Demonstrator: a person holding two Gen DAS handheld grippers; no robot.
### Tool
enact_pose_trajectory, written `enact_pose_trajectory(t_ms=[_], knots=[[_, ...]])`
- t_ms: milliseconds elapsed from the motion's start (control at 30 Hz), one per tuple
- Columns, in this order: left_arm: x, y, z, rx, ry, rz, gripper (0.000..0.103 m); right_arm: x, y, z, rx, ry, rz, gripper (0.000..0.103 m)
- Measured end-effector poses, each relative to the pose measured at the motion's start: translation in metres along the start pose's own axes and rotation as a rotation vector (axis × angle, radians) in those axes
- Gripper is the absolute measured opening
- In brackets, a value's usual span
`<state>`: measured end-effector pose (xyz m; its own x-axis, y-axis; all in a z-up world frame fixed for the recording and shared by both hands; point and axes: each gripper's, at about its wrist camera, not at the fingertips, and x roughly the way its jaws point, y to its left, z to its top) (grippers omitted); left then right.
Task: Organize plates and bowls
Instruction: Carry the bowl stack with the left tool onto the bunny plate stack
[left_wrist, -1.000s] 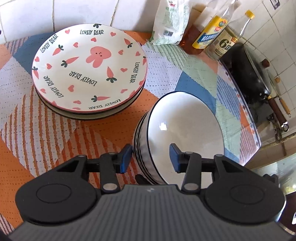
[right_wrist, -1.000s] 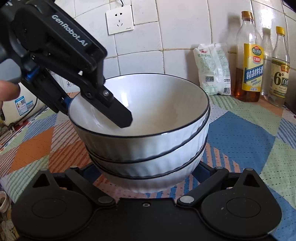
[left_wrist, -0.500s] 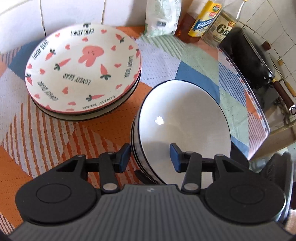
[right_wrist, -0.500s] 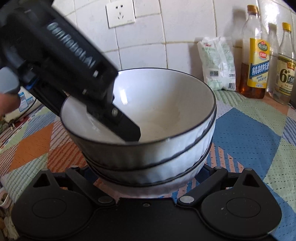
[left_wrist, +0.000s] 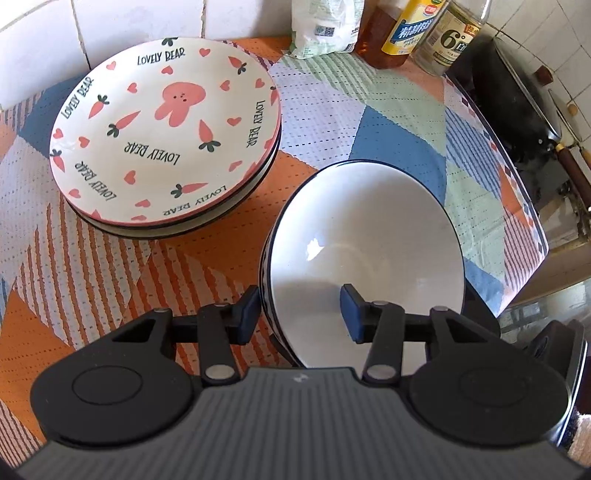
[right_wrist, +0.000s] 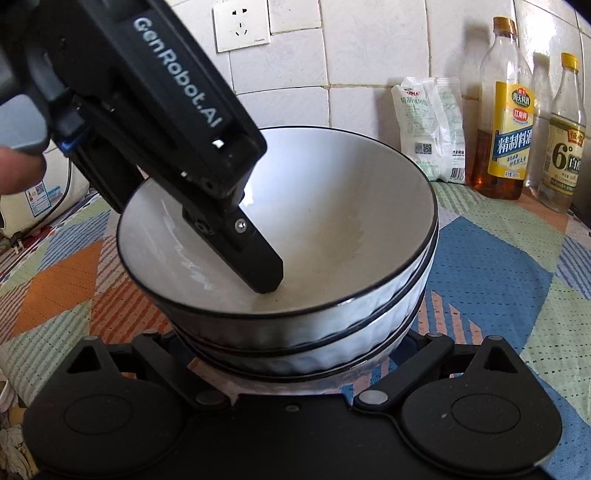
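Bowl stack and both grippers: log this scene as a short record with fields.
bowls: white bowls nested, on the patterned cloth
plates: stacked plates, bunny print on top, beside the bowls, apart
left gripper: straddles the top bowl wall, one finger inside; pressing unclear
right gripper: spread round the stack's base, fingertips hidden
background: bag and bottles at the tiled wall

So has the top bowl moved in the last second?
Yes. In the right wrist view the top bowl has tipped toward the camera: far rim higher against the tiled wall, near rim lower over the bowls beneath.
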<state>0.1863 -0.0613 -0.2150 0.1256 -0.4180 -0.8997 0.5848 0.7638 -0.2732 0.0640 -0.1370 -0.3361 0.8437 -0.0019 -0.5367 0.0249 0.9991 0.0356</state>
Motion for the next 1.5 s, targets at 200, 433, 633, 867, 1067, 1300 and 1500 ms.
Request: enact_pose_trajectory(t_ms=[200, 433, 633, 867, 1067, 1300, 1500], knots=[[-0.010, -0.013, -0.010, 0.068, -0.002, 0.004, 0.045, -0.008, 0.008, -0.003, -0.113, -0.019, -0.040, 0.100], [-0.037, -0.007, -0.008, 0.018, -0.026, 0.005, 0.045, -0.016, 0.007, 0.023, -0.165, 0.009, 0.029, 0.100], [-0.061, 0.008, 0.007, -0.042, -0.089, 0.004, 0.046, -0.014, 0.008, 0.060, -0.227, 0.000, 0.074, 0.100], [-0.081, 0.028, 0.029, -0.058, -0.178, 0.036, 0.046, 0.006, 0.008, 0.098, -0.276, -0.062, 0.111, 0.100], [-0.088, 0.053, 0.049, -0.089, -0.178, 0.080, 0.046, 0.030, 0.019, 0.118, -0.295, -0.094, 0.146, 0.100], [-0.070, 0.079, 0.068, -0.106, -0.154, 0.133, 0.046, 0.067, 0.025, 0.124, -0.271, -0.054, 0.214, 0.100], [-0.046, 0.104, 0.083, -0.167, -0.128, 0.107, 0.046, 0.103, 0.023, 0.127, -0.274, -0.004, 0.215, 0.100]])
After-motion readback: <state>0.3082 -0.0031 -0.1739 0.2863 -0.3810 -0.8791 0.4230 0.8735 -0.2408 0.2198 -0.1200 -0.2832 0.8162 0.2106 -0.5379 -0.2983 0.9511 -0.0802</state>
